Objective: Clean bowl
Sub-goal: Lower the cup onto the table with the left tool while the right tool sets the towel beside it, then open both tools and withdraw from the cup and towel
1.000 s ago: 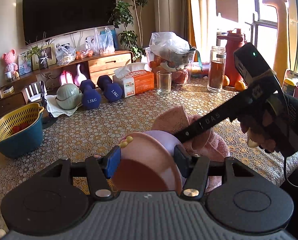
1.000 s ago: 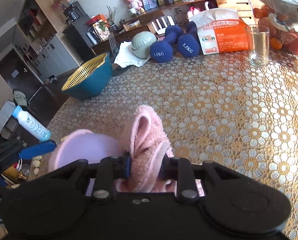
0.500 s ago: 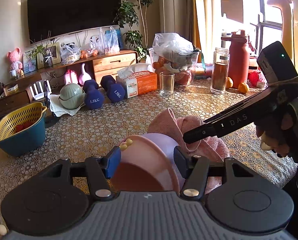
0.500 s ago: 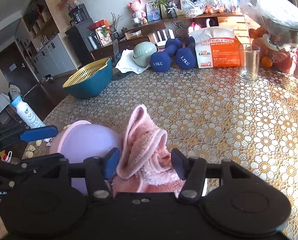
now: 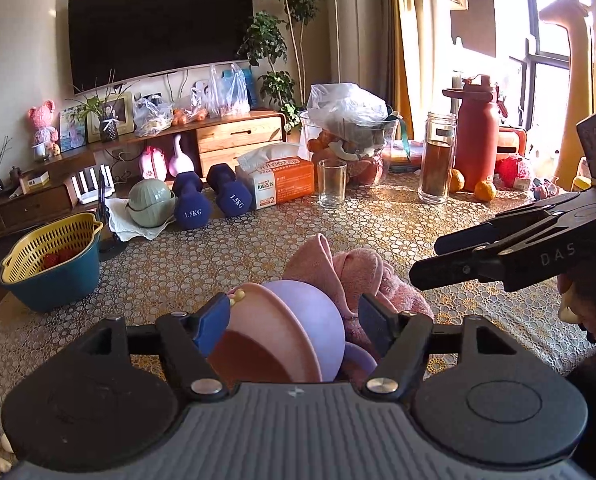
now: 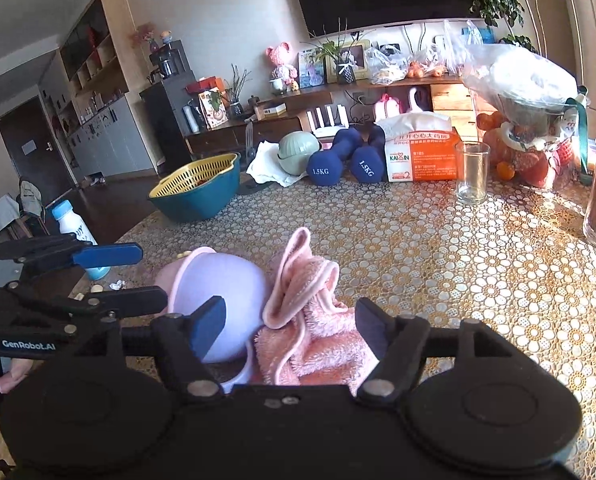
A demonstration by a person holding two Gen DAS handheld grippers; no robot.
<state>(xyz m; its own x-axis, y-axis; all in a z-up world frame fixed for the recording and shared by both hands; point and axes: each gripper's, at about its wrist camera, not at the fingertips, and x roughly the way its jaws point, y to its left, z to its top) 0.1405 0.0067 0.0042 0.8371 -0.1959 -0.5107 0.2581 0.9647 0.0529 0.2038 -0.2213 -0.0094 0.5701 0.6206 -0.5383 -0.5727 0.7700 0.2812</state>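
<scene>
Seemingly we are near the end: our right tongs point(image 6: 289, 322) gape open around the pink cloth point(image 6: 310, 320), gripping nothing, and our left tongs point(image 5: 293, 316) stand open around the bowl point(image 5: 285, 332), which rests tilted on the surface point(image 5: 378, 232) against the cloth at its 3 o'clock. Whether it is clean we cannot tell. Dumbbells point(image 5: 209, 200), a tissue box point(image 5: 281, 184) and a glass point(image 5: 332, 182) crowd 12 o'clock

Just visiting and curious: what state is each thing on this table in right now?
Left gripper: open, around the bowl.
Right gripper: open.
Bowl: tilted on edge.
Pink cloth: crumpled, released beside bowl.
Drinking glass: upright, empty.
Jar: upright, holds brown liquid.
</scene>
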